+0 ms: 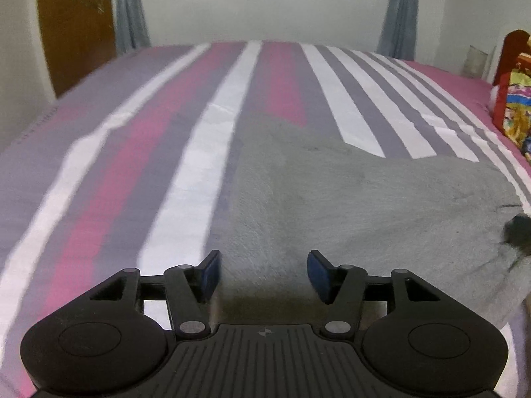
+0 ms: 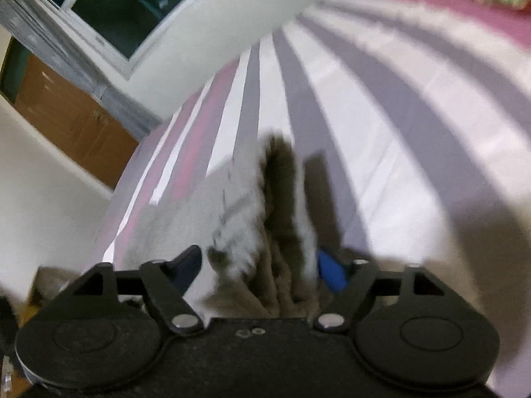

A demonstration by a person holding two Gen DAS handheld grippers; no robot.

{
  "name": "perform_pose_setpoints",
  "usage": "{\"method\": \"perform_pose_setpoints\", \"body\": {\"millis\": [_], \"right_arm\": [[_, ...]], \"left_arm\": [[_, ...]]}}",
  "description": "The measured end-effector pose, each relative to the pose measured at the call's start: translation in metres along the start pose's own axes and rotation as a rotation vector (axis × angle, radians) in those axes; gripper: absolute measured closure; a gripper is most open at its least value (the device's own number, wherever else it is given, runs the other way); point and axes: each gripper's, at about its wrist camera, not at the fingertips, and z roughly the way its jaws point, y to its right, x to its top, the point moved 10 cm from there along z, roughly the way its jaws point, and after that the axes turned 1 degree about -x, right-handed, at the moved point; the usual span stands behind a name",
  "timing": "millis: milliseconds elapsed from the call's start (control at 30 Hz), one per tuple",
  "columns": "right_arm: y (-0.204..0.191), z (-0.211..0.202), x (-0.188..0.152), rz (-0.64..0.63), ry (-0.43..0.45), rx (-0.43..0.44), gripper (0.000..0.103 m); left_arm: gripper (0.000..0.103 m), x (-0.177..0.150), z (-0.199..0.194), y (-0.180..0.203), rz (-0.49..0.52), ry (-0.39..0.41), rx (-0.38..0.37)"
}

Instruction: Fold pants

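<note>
Left gripper: jaws are held apart, nothing is gripped between the blue pads. It is hovered low over the near part of the grey pants, with the fabric seen directly ahead of and under the open gap. The left pad is lined up just about at the pants' left edge, where grey cloth gives way to the striped bedsheet.

From the left jaws, the pants are spread flat ahead and off to the right across the bed. At the far right of that view the cloth is pulled up into a bunch, where a dark blurred shape is seen; whether that is the other gripper cannot be told.

Right gripper: jaws are closed in on a bunched, folded wad of the pants, with layered folds packed between the pads. The right pad is pressed against the cloth; the left one is partly hidden in shadow. The cloth is lifted ahead of the jaws and is trailed down to the left onto the sheet. Heavy motion blur is seen in this view.

Beyond the left jaws: a curtain, a brown door far left, a colourful package far right on the bed.
</note>
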Motion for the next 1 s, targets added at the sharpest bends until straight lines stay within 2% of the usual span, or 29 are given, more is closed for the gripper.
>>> {"method": "perform_pose_setpoints", "body": {"millis": [33, 67, 200, 300, 400, 500, 667, 733, 800, 867, 1000], "right_arm": [[-0.003, -0.005, 0.003, -0.013, 0.019, -0.011, 0.025], [-0.009, -0.012, 0.006, -0.045, 0.038, -0.025, 0.031], [-0.051, -0.024, 0.003, -0.258, 0.075, -0.049, 0.045], [-0.078, -0.018, -0.010, -0.372, 0.057, -0.052, 0.050], [-0.081, -0.005, -0.029, -0.447, 0.015, -0.091, 0.055], [-0.061, 0.011, -0.044, -0.464, -0.037, -0.153, 0.059], [-0.058, 0.018, -0.040, -0.453, -0.063, -0.168, 0.060], [-0.066, 0.013, -0.036, -0.437, -0.045, -0.162, 0.059], [-0.081, 0.001, -0.036, -0.466, -0.001, -0.140, 0.059], [-0.085, -0.004, -0.040, -0.511, 0.026, -0.158, 0.060], [-0.062, 0.017, -0.056, -0.547, -0.021, -0.242, 0.060]], "left_arm": [[0.046, 0.001, -0.008, -0.002, 0.000, 0.020, 0.009], [0.046, 0.001, -0.014, -0.003, 0.001, 0.035, 0.006], [0.046, 0.006, -0.033, 0.010, 0.041, 0.079, -0.017], [0.046, 0.000, -0.031, 0.019, 0.045, 0.049, -0.037], [0.046, -0.020, -0.015, 0.024, 0.082, -0.033, -0.014], [0.046, -0.030, -0.011, 0.024, 0.092, -0.028, -0.012], [0.046, -0.030, -0.010, 0.026, 0.082, -0.026, 0.011], [0.046, -0.031, -0.017, 0.027, 0.061, -0.025, 0.018], [0.046, -0.031, -0.023, 0.028, 0.044, -0.013, 0.015], [0.046, -0.034, -0.025, 0.028, 0.041, -0.005, 0.021], [0.046, -0.043, -0.017, 0.029, 0.055, 0.000, 0.040]]}}
